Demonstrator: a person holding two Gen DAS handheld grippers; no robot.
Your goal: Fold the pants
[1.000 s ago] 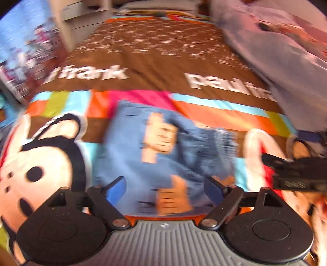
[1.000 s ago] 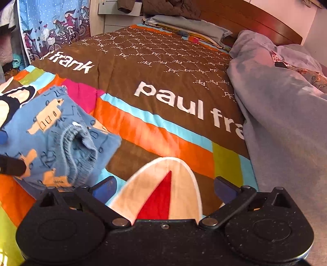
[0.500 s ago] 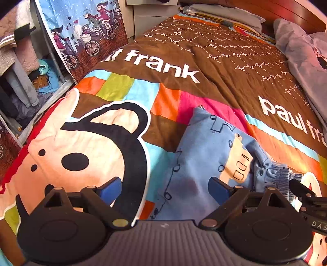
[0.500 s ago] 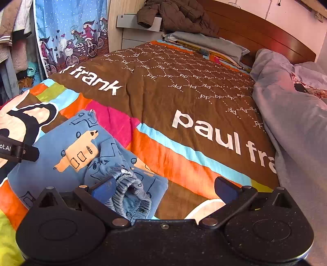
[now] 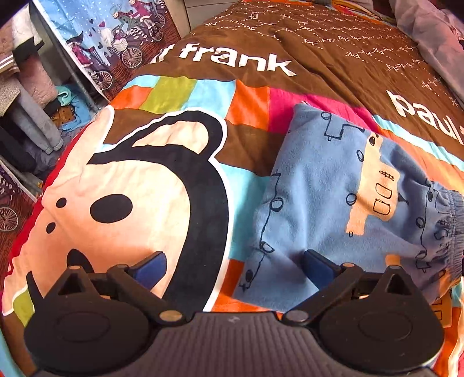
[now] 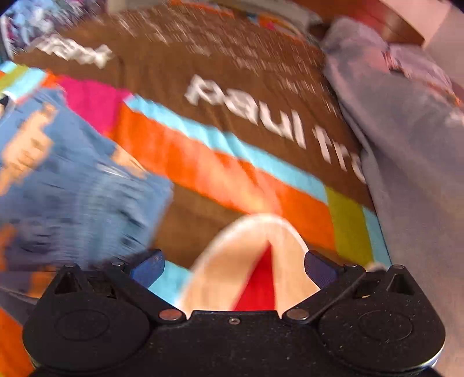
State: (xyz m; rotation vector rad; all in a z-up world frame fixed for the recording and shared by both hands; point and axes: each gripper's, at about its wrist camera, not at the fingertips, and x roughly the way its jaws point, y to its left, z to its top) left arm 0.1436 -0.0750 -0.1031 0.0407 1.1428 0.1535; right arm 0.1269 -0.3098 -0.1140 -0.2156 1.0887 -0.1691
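The blue printed pants lie folded in a compact bundle on the colourful bedspread, elastic waistband at the right side. My left gripper is open and empty, its right finger over the bundle's near left edge. In the right wrist view, which is motion-blurred, the pants lie at the left. My right gripper is open and empty, over the bedspread to the right of the pants.
A grey duvet is heaped along the bed's right side. A printed curtain and shelves with clothes stand beyond the bed's left edge. The wooden headboard is at the far end.
My left gripper has moved closer to the bed and the pants. My right gripper has swung right and down, away from the bundle, so its view is blurred.
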